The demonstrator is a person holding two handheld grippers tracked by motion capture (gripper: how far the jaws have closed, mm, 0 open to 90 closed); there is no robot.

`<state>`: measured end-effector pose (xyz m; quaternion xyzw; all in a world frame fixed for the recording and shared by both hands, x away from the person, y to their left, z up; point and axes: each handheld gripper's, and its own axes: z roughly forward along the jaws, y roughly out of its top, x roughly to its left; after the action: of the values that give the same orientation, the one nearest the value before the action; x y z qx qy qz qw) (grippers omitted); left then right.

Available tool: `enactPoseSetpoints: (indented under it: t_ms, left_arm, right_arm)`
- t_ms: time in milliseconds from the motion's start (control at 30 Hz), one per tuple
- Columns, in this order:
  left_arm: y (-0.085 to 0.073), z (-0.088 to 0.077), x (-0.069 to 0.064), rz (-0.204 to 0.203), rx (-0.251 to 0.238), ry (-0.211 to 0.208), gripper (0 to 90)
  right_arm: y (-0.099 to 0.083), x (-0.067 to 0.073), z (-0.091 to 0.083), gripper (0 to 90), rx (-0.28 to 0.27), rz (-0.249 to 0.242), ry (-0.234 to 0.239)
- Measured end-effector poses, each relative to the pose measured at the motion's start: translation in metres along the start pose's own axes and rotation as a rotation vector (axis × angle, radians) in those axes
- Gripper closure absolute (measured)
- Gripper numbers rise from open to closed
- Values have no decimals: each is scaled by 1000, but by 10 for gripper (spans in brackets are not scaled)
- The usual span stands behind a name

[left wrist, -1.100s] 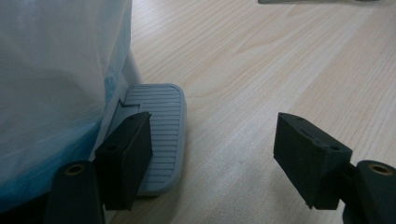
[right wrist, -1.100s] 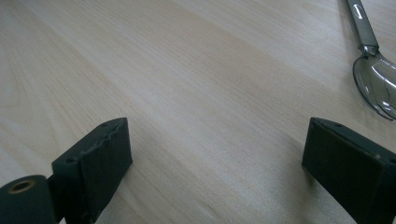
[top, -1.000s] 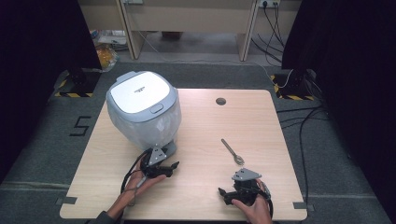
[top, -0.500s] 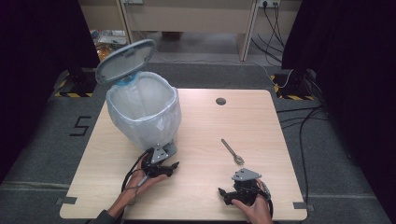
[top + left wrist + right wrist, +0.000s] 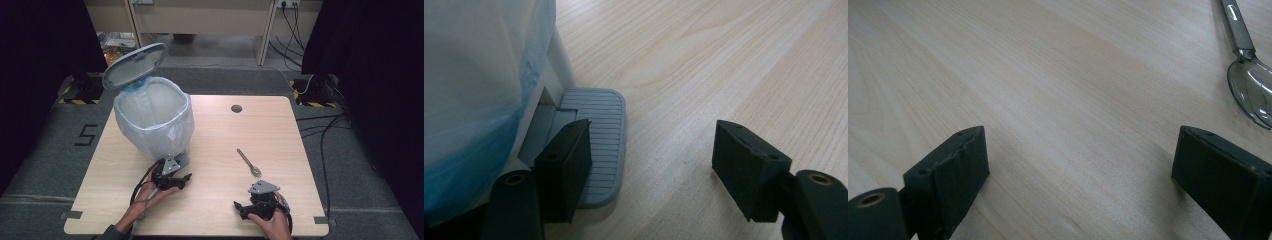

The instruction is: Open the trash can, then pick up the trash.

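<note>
Swung up since a second ago, bin lid stands open; left tool spread, one jaw on pedal.

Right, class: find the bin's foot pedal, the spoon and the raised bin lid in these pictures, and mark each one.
foot pedal (image 5: 596,150): left gripper view, on its ribbed grey top.
spoon (image 5: 248,162): high view, on the handle near the bowl.
bin lid (image 5: 134,65): high view, on the middle of the raised lid's underside.
</note>
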<state>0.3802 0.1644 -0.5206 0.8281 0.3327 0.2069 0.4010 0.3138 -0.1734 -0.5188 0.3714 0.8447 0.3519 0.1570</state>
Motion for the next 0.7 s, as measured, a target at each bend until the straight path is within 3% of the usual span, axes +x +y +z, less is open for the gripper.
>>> enactPoseSetpoints:
  t_ms: [533, 700]
  left_arm:
    - [0, 0, 0, 0, -2, -1, 317]
    - [0, 0, 0, 1, -2, -2, 317]
  right_arm:
    - [0, 0, 0, 86, -2, -2, 0]
    - [-1, 0, -2, 191, -22, -8, 8]
